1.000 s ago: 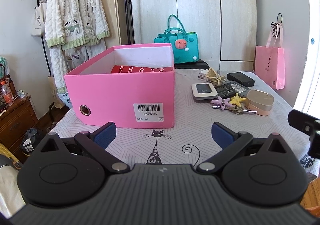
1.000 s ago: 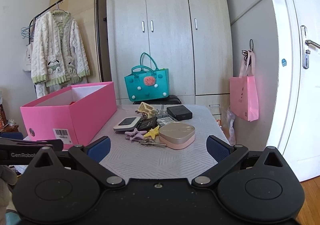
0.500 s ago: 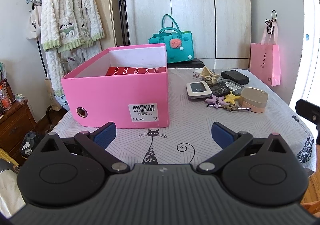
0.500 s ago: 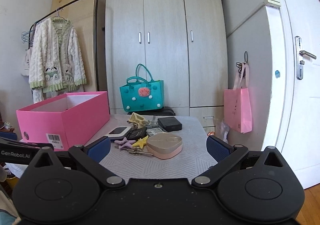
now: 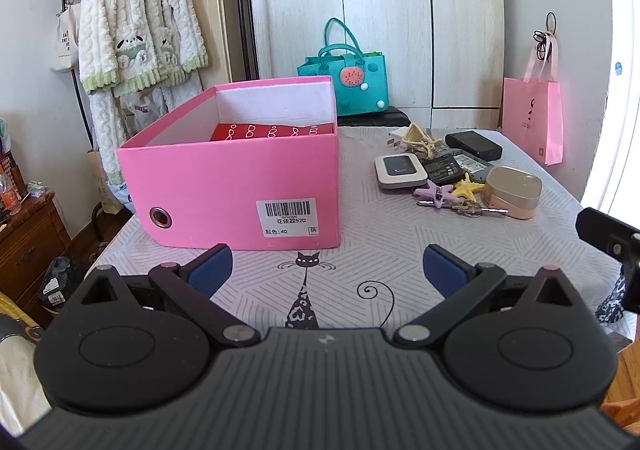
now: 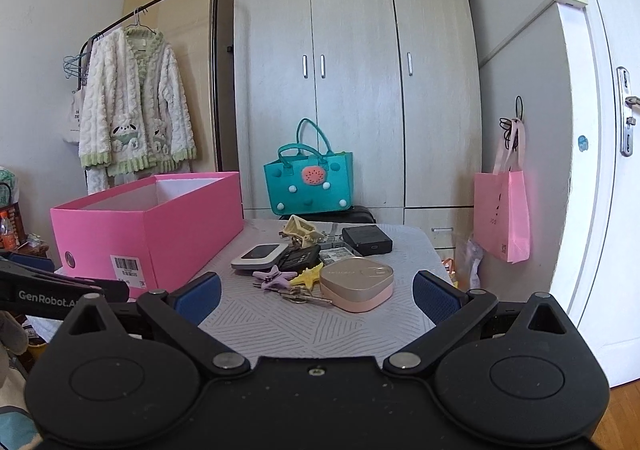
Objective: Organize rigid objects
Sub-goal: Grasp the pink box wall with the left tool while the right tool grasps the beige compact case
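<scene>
Right wrist view shows the right gripper (image 6: 316, 292) spread wide and empty, hanging short of the cluster of small things on the table (image 6: 280, 330). Nearest it lies the rounded gold-and-pink case (image 6: 356, 282), touching the keys (image 6: 304, 296), with the yellow starfish clip (image 6: 307, 276) and purple starfish clip (image 6: 272, 276) just beside. Behind them sit the white router (image 6: 260, 256), a flat battery (image 6: 300, 258), a black box (image 6: 367, 240) and a cream hair claw (image 6: 300, 228). The pink box (image 5: 236, 174), open at the top with a red patterned packet (image 5: 272, 131) inside, stands to their left. The left gripper (image 5: 327, 270) is also spread and empty, over the cat print in front of the pink box.

The crowding is the main risk, I judge. Closing on the case could snag the keys and drag them along, or knock the clips aside. The case looks smooth and rounded, so a shallow pinch may let it squirt out. The flat battery and router leave little edge to catch. Carrying anything low toward the pink box could strike its wall and shove it.
</scene>
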A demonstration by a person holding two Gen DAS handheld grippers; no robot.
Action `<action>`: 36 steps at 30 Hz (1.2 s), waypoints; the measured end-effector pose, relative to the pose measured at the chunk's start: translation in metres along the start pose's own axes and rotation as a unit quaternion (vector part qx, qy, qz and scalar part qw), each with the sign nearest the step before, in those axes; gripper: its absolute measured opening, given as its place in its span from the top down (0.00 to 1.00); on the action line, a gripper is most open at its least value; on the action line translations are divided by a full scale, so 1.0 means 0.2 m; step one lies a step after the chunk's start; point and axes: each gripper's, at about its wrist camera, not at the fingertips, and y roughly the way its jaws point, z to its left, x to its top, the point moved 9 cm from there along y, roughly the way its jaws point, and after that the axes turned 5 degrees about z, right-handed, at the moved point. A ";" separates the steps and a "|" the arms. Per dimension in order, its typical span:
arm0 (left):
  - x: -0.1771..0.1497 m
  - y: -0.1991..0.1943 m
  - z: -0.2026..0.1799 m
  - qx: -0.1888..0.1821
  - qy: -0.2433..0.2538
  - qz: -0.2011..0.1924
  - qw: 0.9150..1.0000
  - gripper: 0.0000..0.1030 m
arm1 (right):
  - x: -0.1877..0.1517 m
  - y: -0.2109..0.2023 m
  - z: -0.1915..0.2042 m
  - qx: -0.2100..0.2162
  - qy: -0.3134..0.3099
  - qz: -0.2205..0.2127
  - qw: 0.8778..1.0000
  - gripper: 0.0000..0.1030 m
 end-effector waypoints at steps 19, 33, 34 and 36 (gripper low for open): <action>-0.02 0.09 0.05 -0.027 -0.015 0.044 0.999 0.00 | 0.02 0.03 0.06 0.011 -0.044 -0.058 0.997 0.00; 0.32 0.08 0.25 -0.081 0.046 0.046 0.995 0.00 | 0.13 0.27 -0.03 0.066 -0.014 0.012 0.998 0.00; 0.36 0.08 0.29 -0.082 0.046 0.047 0.994 0.00 | 0.13 0.29 -0.05 0.060 -0.015 0.016 0.998 0.00; 0.45 0.09 0.38 -0.065 0.051 0.039 0.996 0.00 | 0.11 0.32 -0.09 0.047 -0.017 0.029 0.998 0.00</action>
